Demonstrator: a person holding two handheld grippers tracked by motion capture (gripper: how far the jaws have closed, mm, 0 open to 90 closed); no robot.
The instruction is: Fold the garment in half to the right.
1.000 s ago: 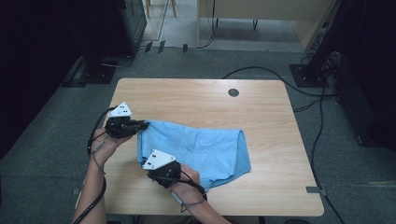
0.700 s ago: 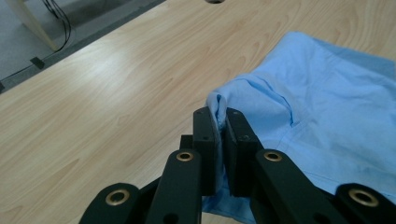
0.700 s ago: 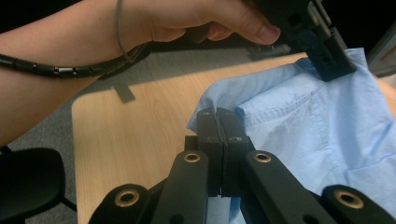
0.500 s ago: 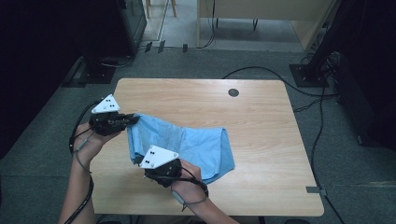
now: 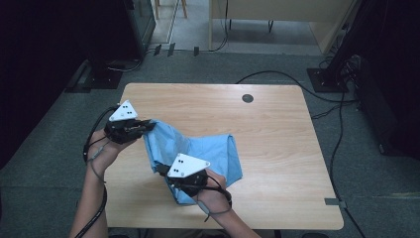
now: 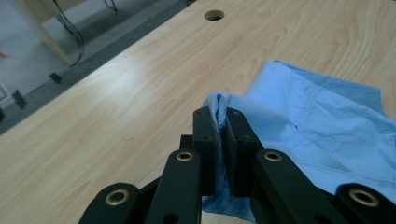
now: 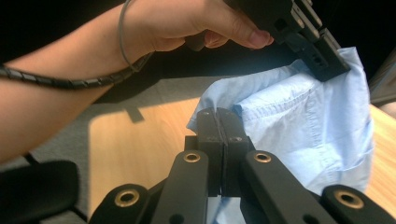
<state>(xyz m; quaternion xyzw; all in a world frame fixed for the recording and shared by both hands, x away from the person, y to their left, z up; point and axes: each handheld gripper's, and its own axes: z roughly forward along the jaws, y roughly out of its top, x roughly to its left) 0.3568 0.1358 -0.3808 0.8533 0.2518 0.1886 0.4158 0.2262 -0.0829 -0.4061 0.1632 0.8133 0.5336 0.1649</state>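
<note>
light blue cloth lies left of the table's round hole. the left gripper clamps 1 edge. the right gripper pinches another.

**Cloth drawn together and lifted off the tabletop**

Since 1 second ago, the blue cloth has bunched up: its right edge has slid left, away from the tabletop's round hole. The left tongs have risen and swung away from that hole, lifting their corner. The right tongs have shifted left and up, raising the near edge.
</note>
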